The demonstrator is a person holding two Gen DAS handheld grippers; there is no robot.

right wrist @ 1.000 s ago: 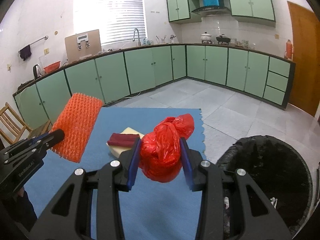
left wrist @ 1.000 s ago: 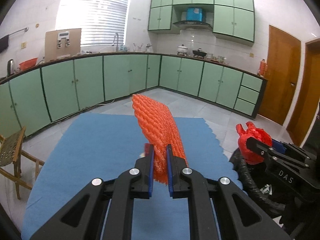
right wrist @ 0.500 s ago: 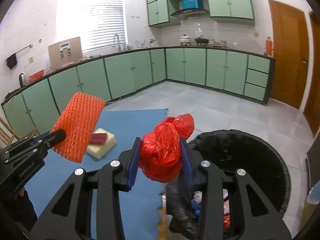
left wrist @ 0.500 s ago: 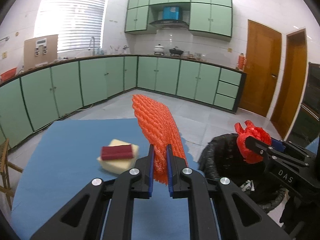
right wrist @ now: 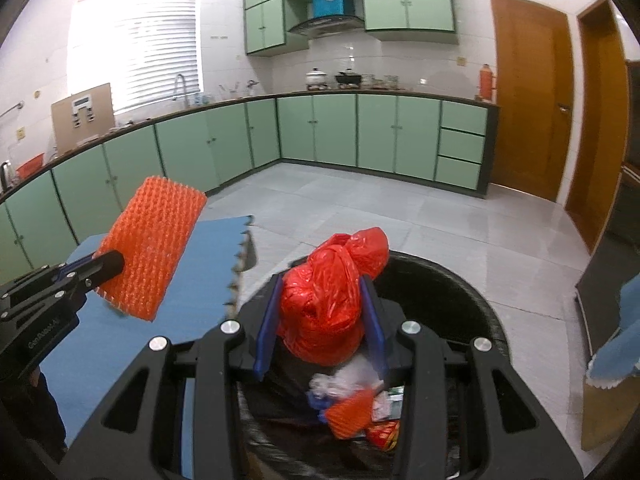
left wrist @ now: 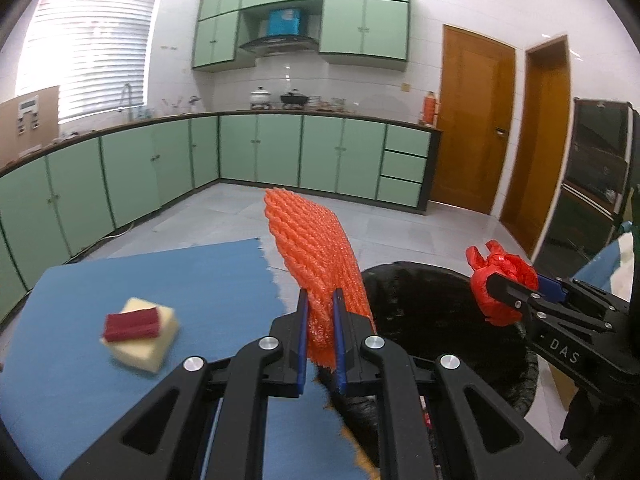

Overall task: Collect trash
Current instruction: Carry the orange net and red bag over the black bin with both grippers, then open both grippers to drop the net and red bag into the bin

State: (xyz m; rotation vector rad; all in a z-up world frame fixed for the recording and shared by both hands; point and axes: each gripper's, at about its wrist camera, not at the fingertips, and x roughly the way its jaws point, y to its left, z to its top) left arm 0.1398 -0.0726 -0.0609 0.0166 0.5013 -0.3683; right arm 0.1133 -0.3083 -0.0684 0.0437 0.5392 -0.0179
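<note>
My left gripper (left wrist: 320, 312) is shut on an orange foam net sleeve (left wrist: 316, 256), which sticks up past the right edge of the blue table mat (left wrist: 160, 280). From the right wrist view the same sleeve (right wrist: 154, 246) hangs over the mat's edge, left of the bin. My right gripper (right wrist: 324, 320) is shut on a knotted red plastic bag (right wrist: 328, 296), held above the open black trash bin (right wrist: 460, 292). In the left wrist view the bag (left wrist: 500, 282) and right gripper (left wrist: 492, 292) hover over the bin (left wrist: 420, 308).
A yellow sponge with a dark red scouring pad (left wrist: 138, 332) lies on the mat. The bin holds several scraps, among them an orange net piece (right wrist: 352, 414). Green cabinets (right wrist: 320, 128) line the far walls; wooden doors (left wrist: 472, 120) stand right. Grey tiled floor (right wrist: 400, 208) lies beyond.
Both grippers have swung right from over the mat toward the bin, each keeping its load. The red bag now hangs over the bin's opening, and the sponge has slid to the left of view.
</note>
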